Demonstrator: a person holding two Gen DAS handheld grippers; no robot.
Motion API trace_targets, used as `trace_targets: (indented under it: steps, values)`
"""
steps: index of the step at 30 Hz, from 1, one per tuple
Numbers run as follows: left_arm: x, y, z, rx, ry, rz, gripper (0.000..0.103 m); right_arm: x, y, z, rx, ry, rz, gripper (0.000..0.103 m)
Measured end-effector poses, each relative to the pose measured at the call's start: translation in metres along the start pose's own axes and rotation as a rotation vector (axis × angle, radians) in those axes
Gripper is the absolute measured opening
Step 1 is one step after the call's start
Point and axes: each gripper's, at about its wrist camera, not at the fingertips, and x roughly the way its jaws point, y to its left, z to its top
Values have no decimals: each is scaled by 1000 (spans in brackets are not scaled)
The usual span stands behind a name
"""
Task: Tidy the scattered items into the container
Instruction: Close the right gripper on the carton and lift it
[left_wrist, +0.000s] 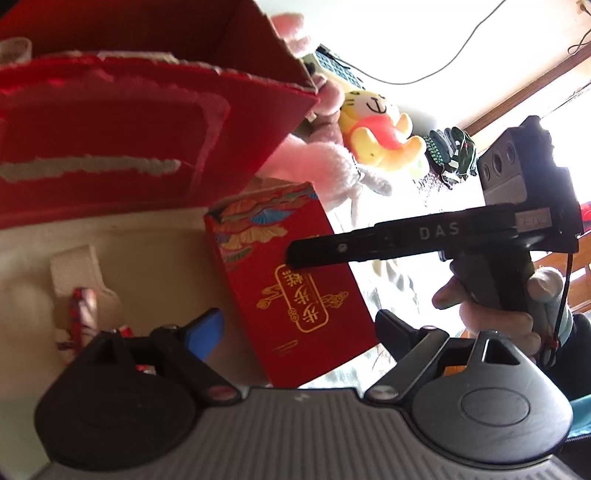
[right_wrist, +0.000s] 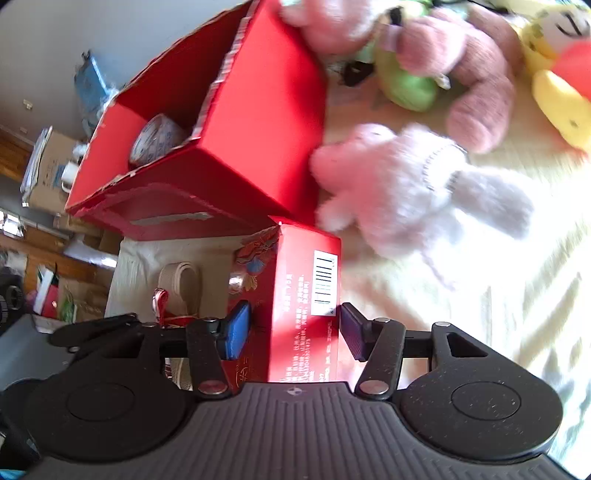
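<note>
Red printed cardboard gift box sits between the right tool's parted pads, unclamped; stiff, light, best gripped across its narrow sides. Left tool gapes empty.

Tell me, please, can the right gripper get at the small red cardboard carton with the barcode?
Probably yes: the right gripper already straddles the small red carton, jaws open on either side, nothing between them.

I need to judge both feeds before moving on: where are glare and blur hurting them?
Left wrist view: window backlight blows out the upper right, and the big red box close by is soft. Right wrist view: sunlight washes out the white plush toy and bedding; the small red box's barcode stays readable.
</note>
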Motion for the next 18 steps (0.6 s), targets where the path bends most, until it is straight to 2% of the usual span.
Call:
trace_targets:
  steps: [3,8,18]
  values:
    - [6,-7,0,16,10,-33,88,-2,-5,-3,8,3,-8,56]
    - [26,-10,6,19,52,-23,88,0,-8,-10,-2,25,-25,57]
    - [42,-23,5,81,55,64,86,2,-11,-15,17,11,-23,58]
